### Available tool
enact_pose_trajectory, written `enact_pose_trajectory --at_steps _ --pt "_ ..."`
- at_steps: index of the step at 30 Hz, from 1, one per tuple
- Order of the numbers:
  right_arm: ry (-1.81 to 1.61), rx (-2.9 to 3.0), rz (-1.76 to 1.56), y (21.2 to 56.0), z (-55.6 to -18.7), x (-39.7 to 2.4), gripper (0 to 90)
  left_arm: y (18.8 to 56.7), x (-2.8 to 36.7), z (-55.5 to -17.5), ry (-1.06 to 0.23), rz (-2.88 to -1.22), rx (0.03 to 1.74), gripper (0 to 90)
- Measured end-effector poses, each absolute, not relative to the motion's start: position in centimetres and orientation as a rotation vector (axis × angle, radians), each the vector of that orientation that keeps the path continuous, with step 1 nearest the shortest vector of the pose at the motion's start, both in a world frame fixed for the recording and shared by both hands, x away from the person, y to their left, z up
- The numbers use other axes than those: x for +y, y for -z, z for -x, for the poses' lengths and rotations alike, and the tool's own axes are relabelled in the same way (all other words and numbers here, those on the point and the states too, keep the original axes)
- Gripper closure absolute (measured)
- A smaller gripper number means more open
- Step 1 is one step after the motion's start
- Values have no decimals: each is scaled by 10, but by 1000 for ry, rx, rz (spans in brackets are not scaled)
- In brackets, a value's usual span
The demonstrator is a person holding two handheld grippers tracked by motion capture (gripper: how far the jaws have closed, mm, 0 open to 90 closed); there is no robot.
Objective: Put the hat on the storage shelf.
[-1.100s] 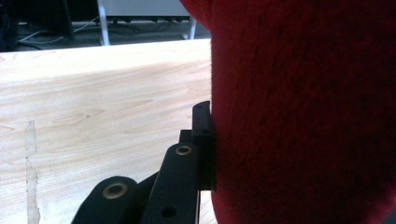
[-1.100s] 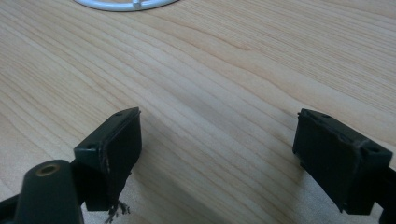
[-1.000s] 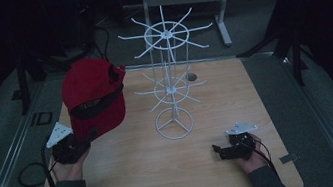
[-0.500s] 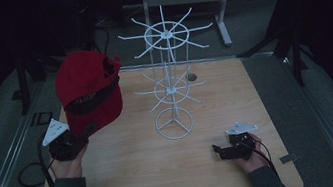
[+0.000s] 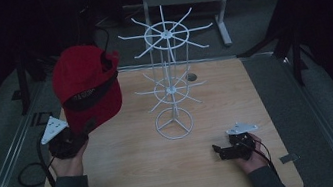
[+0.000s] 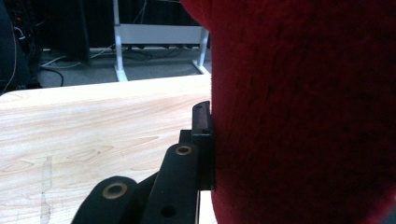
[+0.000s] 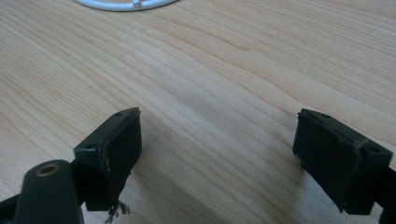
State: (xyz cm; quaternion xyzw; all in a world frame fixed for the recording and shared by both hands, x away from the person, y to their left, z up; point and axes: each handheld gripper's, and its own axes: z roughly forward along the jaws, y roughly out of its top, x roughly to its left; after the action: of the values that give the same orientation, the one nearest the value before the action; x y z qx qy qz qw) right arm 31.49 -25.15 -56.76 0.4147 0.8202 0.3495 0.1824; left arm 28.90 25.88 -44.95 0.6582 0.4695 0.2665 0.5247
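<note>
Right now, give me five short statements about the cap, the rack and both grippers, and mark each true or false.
1. The left gripper holds the red cap above the table. True.
2. The cap already hangs on the white wire rack. False: it is apart from the rack, to its left in the high view.
3. The right gripper grips a hook. False: it is open, nothing between.
4. The rack stands upright on the table. True.
5. The right gripper is raised over the rack. False: it sits low near the table's front edge.

Cap (image 5: 86, 86) left of rack (image 5: 171, 87) on table (image 5: 132, 180).
</note>
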Motion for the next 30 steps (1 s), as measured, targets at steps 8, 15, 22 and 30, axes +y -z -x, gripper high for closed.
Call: enact_pose_trajectory --at_steps 8,15,22,30 --pt "-987 2314 -1172 568 -315 -251 153 443 259 -286 -655 -1548 1120 847" --pt "-986 2315 -1171 568 -315 -251 153 437 258 -287 -665 -1532 1121 847" --pt "-985 2315 -1171 568 -315 -252 153 432 253 -287 -672 -1509 1109 847" --pt "-986 2315 -1172 567 -315 -251 153 426 249 -288 -679 -1486 1099 847"
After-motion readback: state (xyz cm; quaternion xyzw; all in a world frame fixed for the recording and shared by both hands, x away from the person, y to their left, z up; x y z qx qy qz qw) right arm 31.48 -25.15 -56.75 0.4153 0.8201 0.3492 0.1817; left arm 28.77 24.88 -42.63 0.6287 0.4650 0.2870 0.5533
